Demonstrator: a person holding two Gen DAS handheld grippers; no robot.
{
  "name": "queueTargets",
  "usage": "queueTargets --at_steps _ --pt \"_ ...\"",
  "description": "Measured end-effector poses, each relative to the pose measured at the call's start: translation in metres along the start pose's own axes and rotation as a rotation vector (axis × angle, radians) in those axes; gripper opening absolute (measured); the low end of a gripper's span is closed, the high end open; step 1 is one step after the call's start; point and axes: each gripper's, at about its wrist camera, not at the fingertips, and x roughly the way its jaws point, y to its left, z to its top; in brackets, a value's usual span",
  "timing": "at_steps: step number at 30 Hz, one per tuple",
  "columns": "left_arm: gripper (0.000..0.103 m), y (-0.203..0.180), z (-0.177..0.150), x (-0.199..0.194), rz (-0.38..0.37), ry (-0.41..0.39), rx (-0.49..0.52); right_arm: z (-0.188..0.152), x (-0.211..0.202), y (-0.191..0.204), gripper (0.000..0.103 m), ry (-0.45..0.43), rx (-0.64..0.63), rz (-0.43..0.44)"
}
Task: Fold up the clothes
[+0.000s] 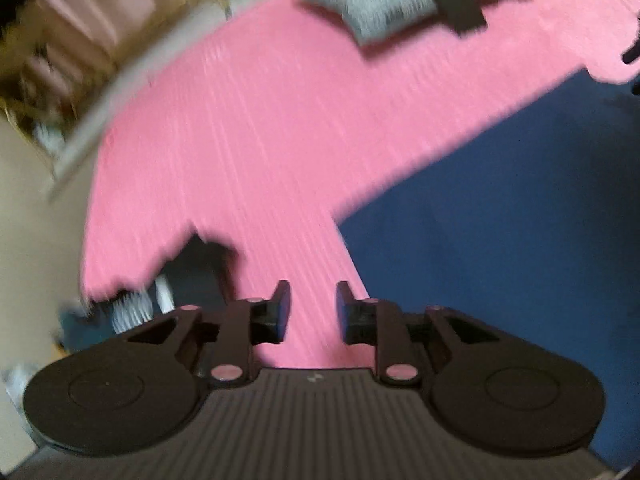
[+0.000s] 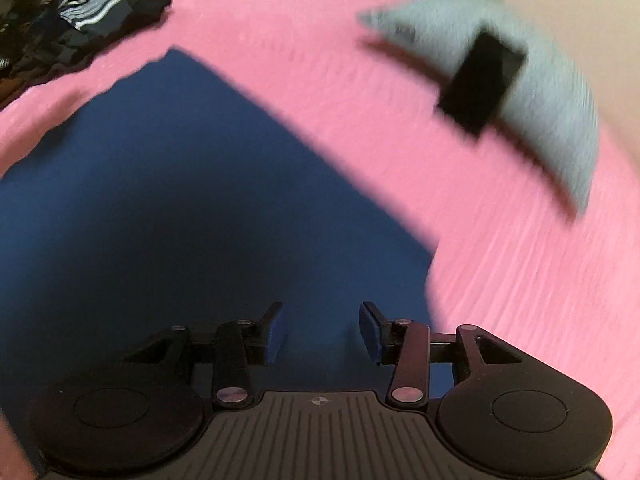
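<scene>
Nearest, both grippers hang empty with their jaws apart. The left gripper point(image 1: 310, 308) sits over the pink cover point(image 1: 260, 140), just beside the edge of the blue garment point(image 1: 500, 240). The right gripper point(image 2: 320, 330) hovers directly over that blue garment point(image 2: 160, 208), which lies flat and smooth, one straight edge running diagonally away toward a corner.

Both views are smeared, so the hands seem to be moving, and fine detail such as hems or seams cannot be made out.

Judging by this layout, the step in hand is reaching for the blue cloth to start a fold. To do it well, each gripper should come down on an edge or corner, pinch only the top layer without catching the pink cover, and lift evenly so the crease stays straight.

Farther off, a grey folded piece point(image 2: 520, 92) with a dark block point(image 2: 480, 84) resting on it lies well apart. At the far left corner waits a heap of dark clothes point(image 2: 80, 20).
</scene>
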Motion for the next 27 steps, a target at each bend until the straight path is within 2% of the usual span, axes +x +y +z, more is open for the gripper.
queueTargets --at_steps 2,3,4,5,9,11,15,18,20,22,23,24,27 --pt "0.026 -0.007 -0.024 0.002 -0.042 0.044 -0.032 -0.027 0.0 0.003 0.047 0.057 0.087 0.039" --pt "0.029 -0.011 -0.035 0.001 -0.059 0.059 -0.044 -0.038 0.0 0.005 0.051 0.081 0.121 0.045" --pt "0.031 -0.015 -0.044 0.001 -0.075 0.072 -0.055 -0.048 0.0 0.006 0.069 0.102 0.153 0.045" --pt "0.033 -0.018 -0.052 0.001 -0.089 0.083 -0.061 -0.06 -0.003 0.007 0.077 0.119 0.185 0.045" --pt "0.033 -0.042 -0.086 -0.003 -0.141 0.115 -0.053 -0.117 -0.022 0.015 0.077 0.182 0.337 0.046" --pt "0.034 -0.058 -0.104 -0.012 -0.168 0.108 -0.018 -0.147 -0.036 0.018 0.077 0.2 0.431 0.036" --pt "0.035 -0.104 -0.143 -0.043 -0.225 0.056 0.185 -0.206 -0.064 0.021 0.077 0.185 0.704 0.055" --pt "0.035 -0.141 -0.183 -0.063 -0.271 0.048 0.386 -0.244 -0.075 0.028 0.077 0.155 0.887 0.099" --pt "0.035 -0.159 -0.206 -0.069 -0.275 0.06 0.493 -0.258 -0.076 0.034 0.077 0.134 0.939 0.132" --pt "0.035 -0.172 -0.225 -0.069 -0.238 0.065 0.573 -0.269 -0.076 0.041 0.077 0.113 0.979 0.167" --pt "0.035 -0.178 -0.235 -0.069 -0.219 0.068 0.612 -0.27 -0.077 0.045 0.077 0.105 0.961 0.171" --pt "0.035 -0.183 -0.242 -0.068 -0.193 0.067 0.642 -0.265 -0.078 0.051 0.076 0.102 0.883 0.152" --pt "0.035 -0.191 -0.247 -0.063 -0.09 0.057 0.662 -0.242 -0.088 0.082 0.076 0.059 0.481 0.115"
